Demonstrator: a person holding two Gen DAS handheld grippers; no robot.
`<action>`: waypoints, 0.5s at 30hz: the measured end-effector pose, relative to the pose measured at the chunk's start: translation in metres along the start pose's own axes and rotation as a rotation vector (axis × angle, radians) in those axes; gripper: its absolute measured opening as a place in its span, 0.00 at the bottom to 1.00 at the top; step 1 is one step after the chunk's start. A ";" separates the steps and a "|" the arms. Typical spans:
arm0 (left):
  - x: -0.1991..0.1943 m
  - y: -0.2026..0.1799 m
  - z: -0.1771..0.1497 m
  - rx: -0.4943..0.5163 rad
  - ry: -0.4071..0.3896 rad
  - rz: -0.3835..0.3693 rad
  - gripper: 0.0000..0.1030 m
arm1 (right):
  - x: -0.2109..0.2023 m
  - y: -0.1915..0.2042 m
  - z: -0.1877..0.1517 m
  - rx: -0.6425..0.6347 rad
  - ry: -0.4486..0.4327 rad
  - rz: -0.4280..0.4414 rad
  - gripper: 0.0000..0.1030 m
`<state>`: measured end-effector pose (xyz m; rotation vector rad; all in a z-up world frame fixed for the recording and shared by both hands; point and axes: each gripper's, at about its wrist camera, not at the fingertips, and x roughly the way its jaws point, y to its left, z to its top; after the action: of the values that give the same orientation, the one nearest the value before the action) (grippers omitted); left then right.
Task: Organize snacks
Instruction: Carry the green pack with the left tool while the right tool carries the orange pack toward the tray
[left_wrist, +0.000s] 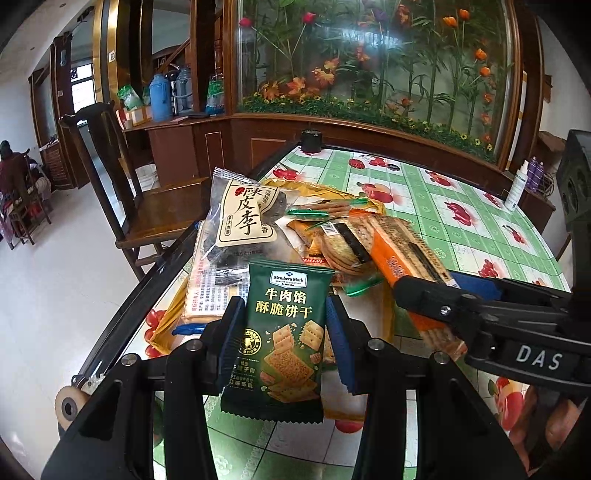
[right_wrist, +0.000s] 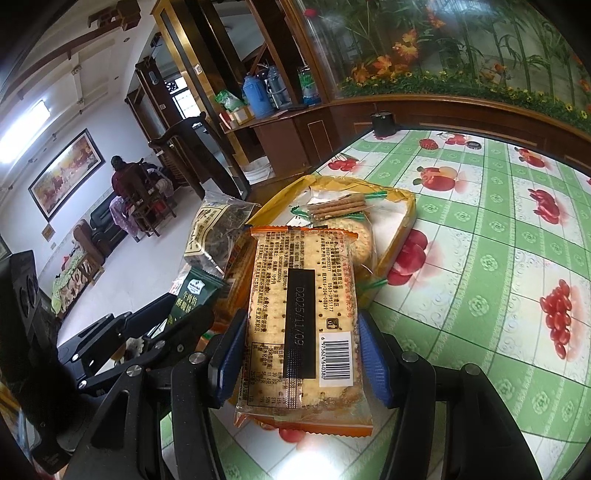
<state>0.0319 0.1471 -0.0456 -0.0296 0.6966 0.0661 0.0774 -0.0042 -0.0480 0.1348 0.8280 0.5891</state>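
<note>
A green cracker packet (left_wrist: 284, 332) stands upright between the blue pads of my left gripper (left_wrist: 285, 334), which is shut on it. My right gripper (right_wrist: 301, 354) is shut on a long orange-edged cracker pack (right_wrist: 303, 325), its barcode side up. Both packs hang over the near end of a snack pile on the green fruit-print table (right_wrist: 480, 258). The pile holds a dried-plum bag (left_wrist: 243, 218), a pack of stick biscuits (right_wrist: 336, 206) and round crackers, lying on a yellow bag (right_wrist: 402, 218). In the left wrist view the right gripper (left_wrist: 443, 291) reaches in from the right, close beside the green packet.
A wooden chair (left_wrist: 110, 177) stands off the table's left edge. A black cylinder (left_wrist: 310, 140) sits at the far corner and a white spray bottle (left_wrist: 517, 188) at the far right. A person (right_wrist: 122, 181) sits far across the room.
</note>
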 end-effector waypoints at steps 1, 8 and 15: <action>0.001 0.000 0.001 0.000 0.001 0.000 0.42 | 0.003 0.000 0.002 0.003 0.003 0.004 0.57; 0.005 -0.001 0.007 -0.003 -0.001 -0.005 0.42 | 0.017 0.003 0.011 0.003 0.008 0.015 0.57; 0.007 0.000 0.006 0.000 -0.001 -0.022 0.42 | 0.018 0.002 0.012 0.007 0.004 0.018 0.57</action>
<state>0.0405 0.1478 -0.0454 -0.0372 0.6956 0.0449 0.0945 0.0085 -0.0509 0.1478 0.8333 0.6037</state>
